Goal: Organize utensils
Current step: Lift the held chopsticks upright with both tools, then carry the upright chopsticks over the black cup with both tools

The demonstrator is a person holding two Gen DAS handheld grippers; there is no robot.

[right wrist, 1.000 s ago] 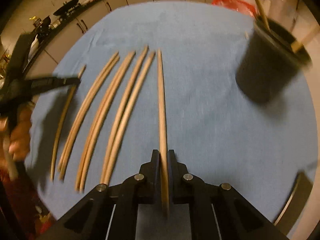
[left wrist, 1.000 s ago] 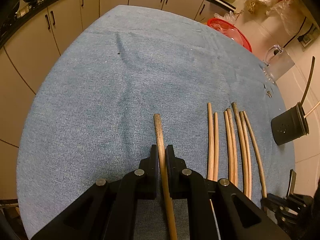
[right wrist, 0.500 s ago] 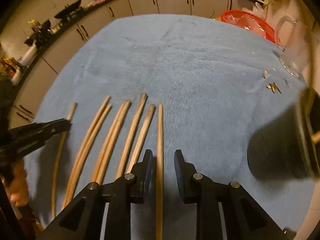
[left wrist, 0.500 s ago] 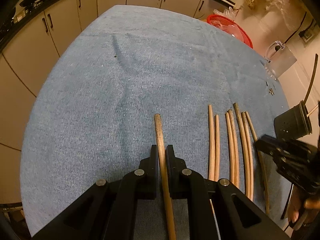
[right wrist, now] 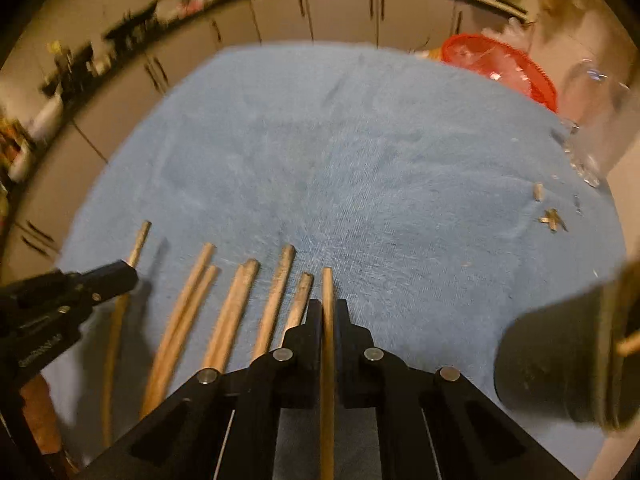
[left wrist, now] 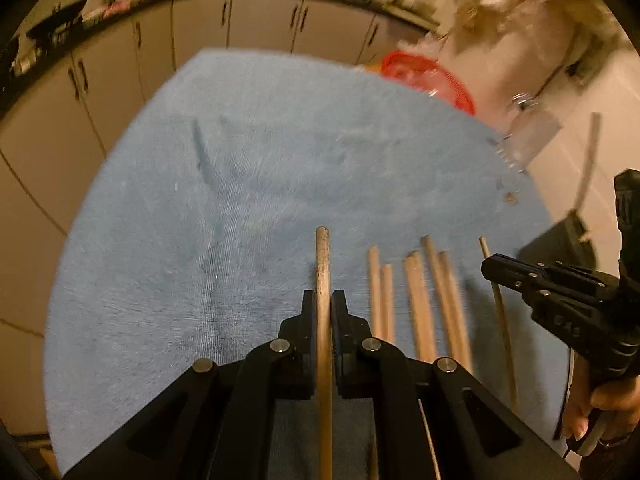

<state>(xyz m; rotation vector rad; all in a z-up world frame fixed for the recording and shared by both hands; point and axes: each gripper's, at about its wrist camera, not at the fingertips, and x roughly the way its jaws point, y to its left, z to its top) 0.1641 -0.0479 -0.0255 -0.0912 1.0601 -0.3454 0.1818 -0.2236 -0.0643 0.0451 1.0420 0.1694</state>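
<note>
We see a round table covered with a blue cloth (right wrist: 360,168), its weave creased in a few dark folds toward the far side. Near our edge lies a row of wooden chopsticks (right wrist: 236,312) side by side, their tips pointing away from us; some touch in pairs, others lie slightly apart. To the right, on the cloth, stands a black cup (right wrist: 560,360), blurred, with sticks rising from it. Past it, a few small bits of wood (right wrist: 552,220) lie scattered near the rim. At the far right edge we make out a clear jug (left wrist: 532,136) and a red basket (right wrist: 504,68).
</note>
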